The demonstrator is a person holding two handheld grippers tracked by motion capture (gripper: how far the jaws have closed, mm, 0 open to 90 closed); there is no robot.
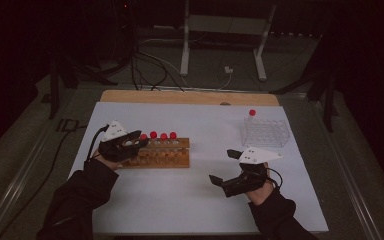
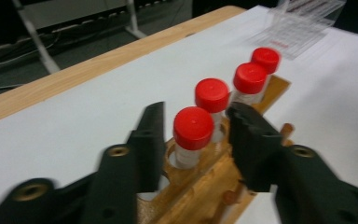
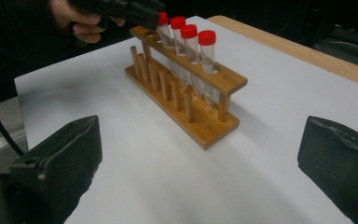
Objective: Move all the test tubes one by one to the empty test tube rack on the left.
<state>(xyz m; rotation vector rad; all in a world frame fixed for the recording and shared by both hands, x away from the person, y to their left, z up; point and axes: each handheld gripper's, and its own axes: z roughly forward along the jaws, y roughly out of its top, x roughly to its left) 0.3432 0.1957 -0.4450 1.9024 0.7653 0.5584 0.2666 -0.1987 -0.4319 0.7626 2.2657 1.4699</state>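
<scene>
While the nearest red-capped tube (image 2: 193, 133) stands in the wooden rack's (image 2: 200, 186) end hole, the left claw (image 2: 196, 135) straddles its cap, pads just clear. Bare white surface (image 1: 180, 195) surrounds the right claw (image 1: 224, 167), spread wide.

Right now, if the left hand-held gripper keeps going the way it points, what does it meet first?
The left hand-held gripper likely meets the nearest red-capped tube in the wooden rack; the cap sits between its open jaws, apparently untouched.

Dim room, blurred close-ups, soft shadows
</scene>
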